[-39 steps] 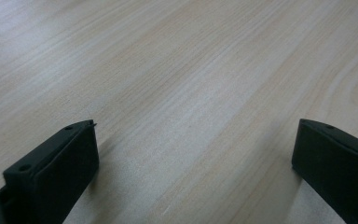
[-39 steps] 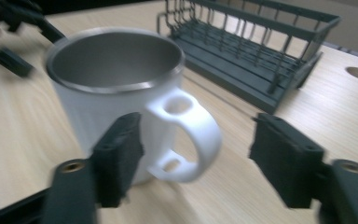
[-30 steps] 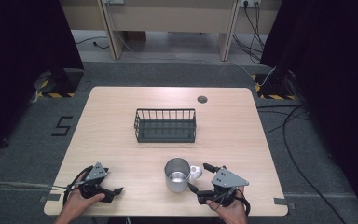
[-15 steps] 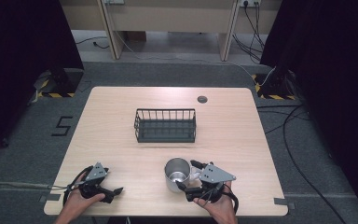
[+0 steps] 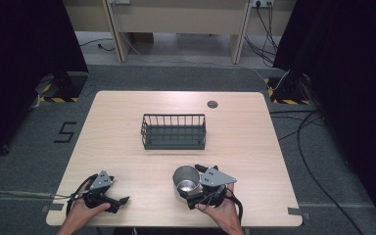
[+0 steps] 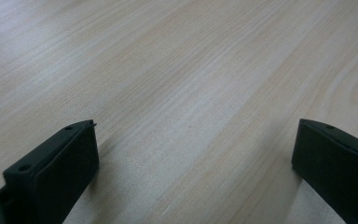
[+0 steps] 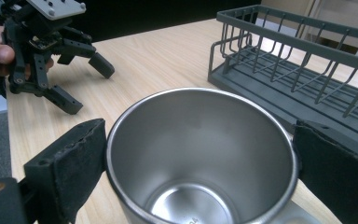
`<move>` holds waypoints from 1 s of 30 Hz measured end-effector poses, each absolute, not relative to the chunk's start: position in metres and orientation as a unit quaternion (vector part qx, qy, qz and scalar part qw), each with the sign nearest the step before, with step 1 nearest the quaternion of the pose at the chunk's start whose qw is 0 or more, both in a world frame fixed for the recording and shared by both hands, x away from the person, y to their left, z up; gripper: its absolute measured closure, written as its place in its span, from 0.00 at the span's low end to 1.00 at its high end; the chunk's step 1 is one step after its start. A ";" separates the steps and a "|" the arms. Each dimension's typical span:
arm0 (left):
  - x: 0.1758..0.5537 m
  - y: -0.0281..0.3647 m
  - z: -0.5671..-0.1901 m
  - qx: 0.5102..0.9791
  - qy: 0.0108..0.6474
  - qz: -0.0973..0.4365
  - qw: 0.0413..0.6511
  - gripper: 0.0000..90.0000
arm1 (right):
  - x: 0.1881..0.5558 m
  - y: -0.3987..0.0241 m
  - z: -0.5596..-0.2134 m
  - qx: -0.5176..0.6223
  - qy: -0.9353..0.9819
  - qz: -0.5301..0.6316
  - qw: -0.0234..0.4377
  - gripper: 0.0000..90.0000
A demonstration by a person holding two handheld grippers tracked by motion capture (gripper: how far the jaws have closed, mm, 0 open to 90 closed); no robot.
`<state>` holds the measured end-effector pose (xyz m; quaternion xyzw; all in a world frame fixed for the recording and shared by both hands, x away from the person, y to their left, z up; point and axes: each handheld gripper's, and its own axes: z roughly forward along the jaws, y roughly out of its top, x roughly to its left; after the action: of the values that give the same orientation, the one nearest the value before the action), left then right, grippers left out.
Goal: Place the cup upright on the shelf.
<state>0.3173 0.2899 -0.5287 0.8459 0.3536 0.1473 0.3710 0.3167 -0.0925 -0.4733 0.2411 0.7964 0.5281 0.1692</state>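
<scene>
Standing upright on the table (image 5: 127,142) near its near edge, a little right of centre, the steel cup (image 7: 200,158) has its open mouth up and sits between the two jaws of the right gripper (image 5: 192,188). In the right gripper view the rim reaches both black pads, the left pad against the cup's wall and the right pad at or just beside the rim; whether they press on it cannot be told from the pictures. These jaws have just been opening, with the cup between them. The right hand (image 5: 220,210) holds that gripper from the near side, so in the high view the gripper body lies just right of and nearer than the cup. Farther off, about mid-table, stands the dark wire basket (image 5: 174,131), well apart from the cup, with bare table between them. Far to the left, by the near left corner, the left gripper (image 5: 120,201) rests low over the wood in the left hand (image 5: 81,211); its jaws stand wide apart with bare table between them, as the left gripper view shows. A small dark round disc (image 5: 212,104) lies in the tabletop toward the far right, beyond the basket.
</scene>
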 end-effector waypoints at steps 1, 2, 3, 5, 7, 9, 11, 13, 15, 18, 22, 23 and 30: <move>0.317 0.290 -0.529 0.846 0.354 0.147 0.371 0.00 | 0.318 -0.091 -0.474 0.242 0.798 0.527 0.167 0.05; 0.317 0.290 -0.529 0.846 0.354 0.147 0.371 0.00 | 0.318 -0.091 -0.474 0.242 0.798 0.527 0.167 0.05; 0.317 0.290 -0.529 0.846 0.354 0.147 0.371 0.00 | 0.319 -0.090 -0.475 0.241 0.800 0.524 0.167 0.05; 0.317 0.290 -0.529 0.846 0.354 0.147 0.371 0.00 | 0.320 -0.089 -0.475 0.241 0.800 0.523 0.166 0.05; 0.317 0.290 -0.529 0.846 0.354 0.147 0.371 0.00 | 0.321 -0.088 -0.475 0.241 0.801 0.522 0.165 0.05; 0.317 0.290 -0.529 0.846 0.354 0.147 0.371 0.00 | 0.322 -0.087 -0.476 0.241 0.802 0.522 0.161 0.05; 0.317 0.290 -0.529 0.846 0.354 0.147 0.371 0.00 | 0.323 -0.086 -0.476 0.241 0.803 0.522 0.160 0.05; 0.317 0.290 -0.529 0.846 0.354 0.147 0.371 0.00 | 0.324 -0.086 -0.476 0.241 0.803 0.521 0.159 0.06; 0.317 0.290 -0.529 0.846 0.354 0.147 0.371 0.00 | 0.325 -0.085 -0.477 0.242 0.802 0.523 0.156 0.06; 0.317 0.290 -0.529 0.846 0.354 0.147 0.371 0.00 | 0.325 -0.085 -0.477 0.241 0.802 0.524 0.157 0.06; 0.317 0.290 -0.529 0.846 0.353 0.147 0.371 0.00 | 0.325 -0.084 -0.476 0.245 0.800 0.523 0.165 0.07; 0.317 0.290 -0.529 0.846 0.353 0.147 0.371 0.00 | 0.325 -0.084 -0.476 0.245 0.800 0.523 0.165 0.07; 0.317 0.290 -0.529 0.846 0.353 0.147 0.371 0.00 | 0.327 -0.083 -0.464 0.249 0.791 0.529 0.180 0.07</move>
<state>0.3173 0.2899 -0.5287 0.8460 0.3534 0.1471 0.3710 0.3271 -0.0833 -0.4641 0.2494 0.7913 0.5286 0.1796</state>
